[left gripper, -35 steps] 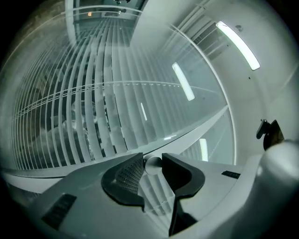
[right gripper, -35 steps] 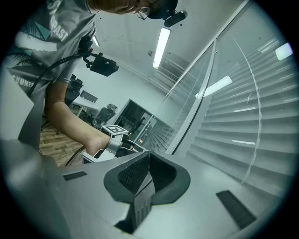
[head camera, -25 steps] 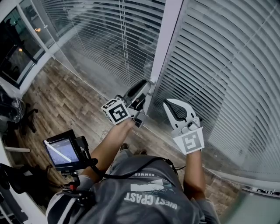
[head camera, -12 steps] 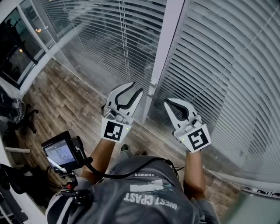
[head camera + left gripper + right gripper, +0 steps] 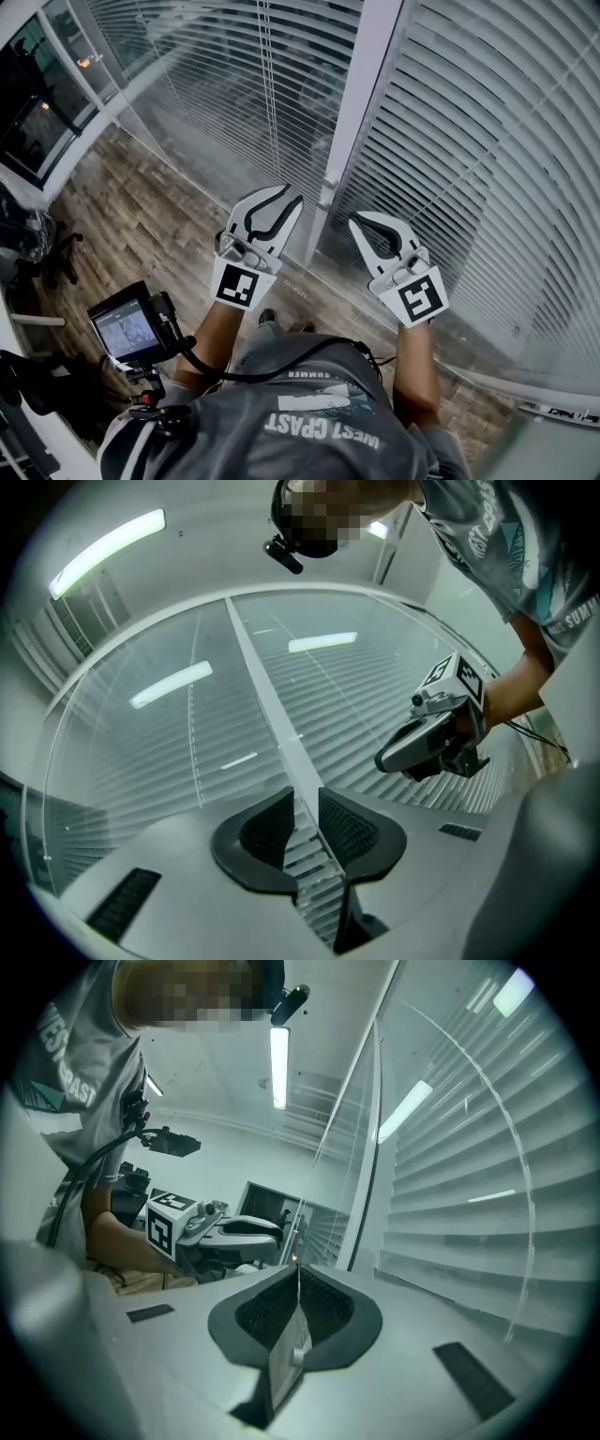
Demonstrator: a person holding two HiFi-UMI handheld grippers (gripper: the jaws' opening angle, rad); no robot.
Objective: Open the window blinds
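Two white slatted blinds hang behind glass, one on the left pane and one on the right pane, with a white mullion between them. Thin cords hang down the left blind. My left gripper points at the glass just left of the mullion. Its jaws have just been closing, but a narrow gap remains with nothing between them. My right gripper is held level just right of the mullion, its fingertips together and nothing visible in them. Neither gripper touches a blind.
The wood floor lies below the glass wall. A small screen on a mount hangs at the person's left side. A dark doorway and a dark chair are far left.
My left gripper has left the mullion, moved a little left and rolled flat so both fingers face up; its jaws have narrowed. The right gripper has stayed in place.
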